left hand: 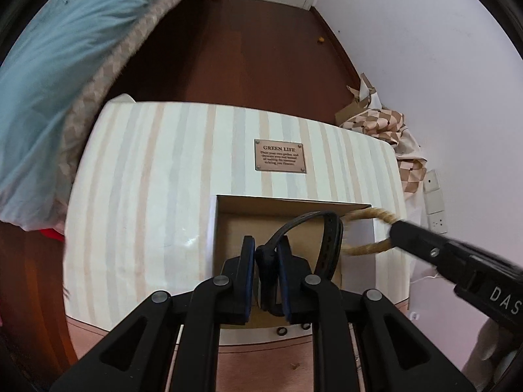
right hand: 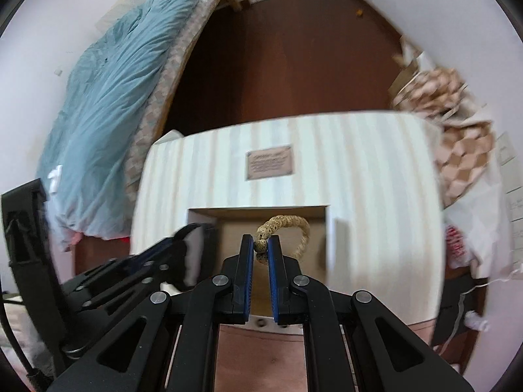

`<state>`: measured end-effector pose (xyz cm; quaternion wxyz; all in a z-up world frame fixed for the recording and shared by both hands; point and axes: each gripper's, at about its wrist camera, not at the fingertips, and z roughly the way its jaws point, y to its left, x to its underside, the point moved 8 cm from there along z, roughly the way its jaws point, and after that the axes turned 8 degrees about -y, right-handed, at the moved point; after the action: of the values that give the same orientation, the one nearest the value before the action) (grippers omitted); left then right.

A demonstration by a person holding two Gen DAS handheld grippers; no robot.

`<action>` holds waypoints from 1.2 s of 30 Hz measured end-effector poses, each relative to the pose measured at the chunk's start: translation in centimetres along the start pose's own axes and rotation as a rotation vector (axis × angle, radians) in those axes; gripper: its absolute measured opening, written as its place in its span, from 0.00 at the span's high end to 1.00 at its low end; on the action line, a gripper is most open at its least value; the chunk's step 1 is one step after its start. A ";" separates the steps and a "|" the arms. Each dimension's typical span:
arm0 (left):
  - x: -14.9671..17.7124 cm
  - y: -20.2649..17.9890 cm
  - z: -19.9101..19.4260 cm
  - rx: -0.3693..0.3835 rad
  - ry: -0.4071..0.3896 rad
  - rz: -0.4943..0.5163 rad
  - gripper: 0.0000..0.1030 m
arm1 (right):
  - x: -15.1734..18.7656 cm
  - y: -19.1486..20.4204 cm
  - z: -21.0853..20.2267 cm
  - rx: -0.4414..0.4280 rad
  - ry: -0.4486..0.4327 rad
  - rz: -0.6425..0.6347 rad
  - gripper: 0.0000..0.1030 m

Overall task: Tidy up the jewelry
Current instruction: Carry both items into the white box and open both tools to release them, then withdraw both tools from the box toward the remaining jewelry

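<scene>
A small open cardboard box [left hand: 294, 207] lies on a striped box lid [left hand: 147, 179]. My left gripper [left hand: 266, 254] is shut on a black strap band [left hand: 330, 238], which loops over the box's inside. My right gripper [right hand: 261, 248] is shut on a tan speckled bead bracelet [right hand: 291, 222] and holds it over the same box [right hand: 225, 210]. In the left wrist view the right gripper [left hand: 395, 232] comes in from the right with the bracelet [left hand: 369, 214] at the box's right edge. The left gripper [right hand: 183, 238] shows blurred at the left of the right wrist view.
The striped lid bears a brown "GREEN LIFE" plate [left hand: 280, 156]. A bed with a blue cover [left hand: 49, 65] stands at the left. Checkered paper bags [left hand: 385, 124] lean against the white wall on the right. Dark wood floor [left hand: 245, 49] lies beyond.
</scene>
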<state>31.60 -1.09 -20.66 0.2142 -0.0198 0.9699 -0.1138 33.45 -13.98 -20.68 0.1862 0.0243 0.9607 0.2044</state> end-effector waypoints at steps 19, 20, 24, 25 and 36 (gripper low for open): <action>2.7 5.0 -3.4 -0.287 -0.126 0.051 0.00 | 5.1 -3.4 -1.4 0.409 -0.049 -0.191 0.09; 3.0 5.0 -3.4 -0.294 -0.128 0.056 0.00 | 5.7 -3.4 -1.3 0.417 -0.051 -0.195 0.08; 4.3 5.0 -4.1 -0.310 -0.143 0.069 0.00 | 7.1 -3.2 -1.3 0.405 -0.068 -0.184 0.02; 4.4 4.9 -4.3 -0.307 -0.146 0.067 0.00 | 7.4 -3.1 -1.6 0.404 -0.080 -0.177 0.02; 6.1 3.4 -9.4 -0.283 -0.218 0.088 0.00 | 8.9 -1.2 -7.4 0.401 -0.214 -0.173 0.02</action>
<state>22.14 3.68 -15.65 0.3177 -0.0193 0.9473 0.0362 22.51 -16.81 -17.94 0.2953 -0.0003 0.9554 -0.0108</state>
